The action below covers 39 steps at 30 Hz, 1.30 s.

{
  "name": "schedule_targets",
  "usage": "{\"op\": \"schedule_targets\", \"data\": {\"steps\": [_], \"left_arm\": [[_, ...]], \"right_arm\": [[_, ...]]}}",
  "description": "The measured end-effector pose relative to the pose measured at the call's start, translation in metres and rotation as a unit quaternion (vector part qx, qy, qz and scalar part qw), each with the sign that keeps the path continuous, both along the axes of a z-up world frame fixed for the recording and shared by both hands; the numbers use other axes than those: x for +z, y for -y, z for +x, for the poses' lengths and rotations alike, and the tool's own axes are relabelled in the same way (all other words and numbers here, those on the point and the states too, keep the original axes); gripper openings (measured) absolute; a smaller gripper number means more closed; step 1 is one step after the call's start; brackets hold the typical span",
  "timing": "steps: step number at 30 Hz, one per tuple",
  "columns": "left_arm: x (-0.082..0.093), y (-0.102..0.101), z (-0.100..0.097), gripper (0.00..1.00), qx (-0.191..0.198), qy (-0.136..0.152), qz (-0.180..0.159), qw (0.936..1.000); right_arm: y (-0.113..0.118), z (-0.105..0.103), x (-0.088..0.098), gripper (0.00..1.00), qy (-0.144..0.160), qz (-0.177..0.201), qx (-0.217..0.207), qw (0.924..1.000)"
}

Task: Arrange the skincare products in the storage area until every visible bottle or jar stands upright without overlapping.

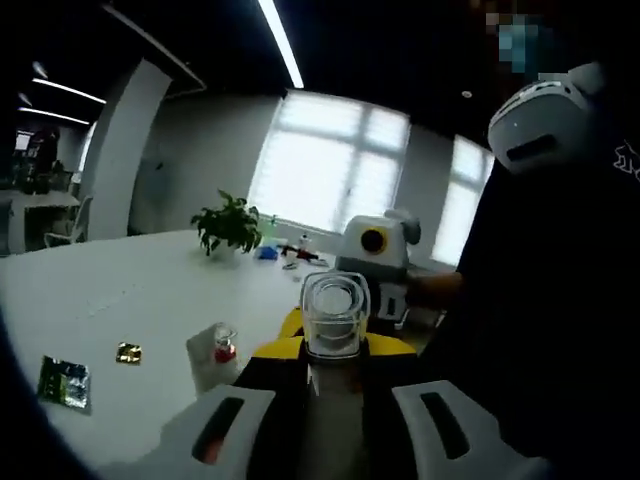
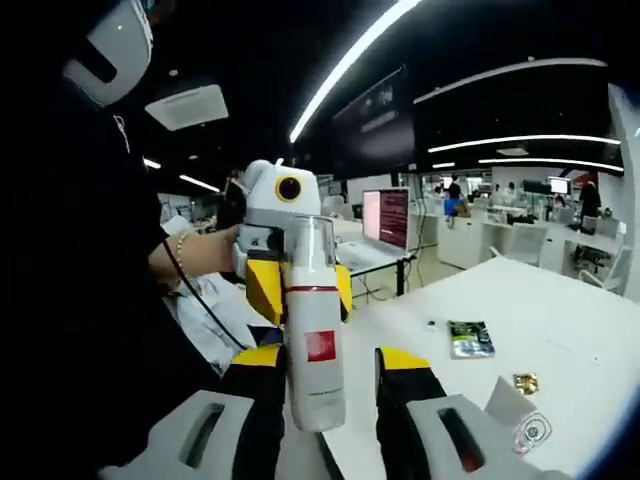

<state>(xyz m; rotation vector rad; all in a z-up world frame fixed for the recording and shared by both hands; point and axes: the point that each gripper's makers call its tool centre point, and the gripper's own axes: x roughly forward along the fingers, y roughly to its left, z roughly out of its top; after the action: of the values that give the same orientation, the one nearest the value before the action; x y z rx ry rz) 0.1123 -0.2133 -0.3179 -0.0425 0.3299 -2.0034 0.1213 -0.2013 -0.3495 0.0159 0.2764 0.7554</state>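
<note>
- Fingers of the left gripper, two black ones with yellow pads, rise from the bottom of the left gripper view and close around one white bottle with a clear cap, seen end-on with the cap toward the camera.
- Right gripper fingers, likewise two, black with yellow pads, stand on either side of the same bottle, which in the right gripper view is upright with a red band and one red square label; I cannot tell whether they grip it.
- Each view shows the other gripper just beyond the bottle, a white housing with one yellow-ringed lens, held in a person's hand.
- One white table carries, in the left gripper view, one small clear jar with red contents, one green sachet and one small gold sachet.
- Farther back stands one green potted plant, with a few small items near it, too blurred to count.
- Bright windows lie beyond.
</note>
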Motion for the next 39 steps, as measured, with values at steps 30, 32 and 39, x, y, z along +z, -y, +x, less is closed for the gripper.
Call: {"op": "schedule_targets", "data": {"steps": [30, 32, 39], "left_arm": [[-0.013, 0.040, 0.056, 0.30, 0.292, -0.067, 0.054, 0.9525], [-0.016, 0.040, 0.056, 0.30, 0.295, -0.066, 0.056, 0.9515], [-0.022, 0.035, 0.063, 0.25, 0.314, -0.071, 0.067, 0.9445]], "right_arm": [[0.049, 0.042, -0.017, 0.12, 0.053, -0.216, -0.238, 0.9454], [0.048, 0.043, -0.019, 0.12, 0.057, -0.220, -0.242, 0.9433], [0.049, 0.043, -0.014, 0.12, 0.076, -0.246, -0.247, 0.9342]]}}
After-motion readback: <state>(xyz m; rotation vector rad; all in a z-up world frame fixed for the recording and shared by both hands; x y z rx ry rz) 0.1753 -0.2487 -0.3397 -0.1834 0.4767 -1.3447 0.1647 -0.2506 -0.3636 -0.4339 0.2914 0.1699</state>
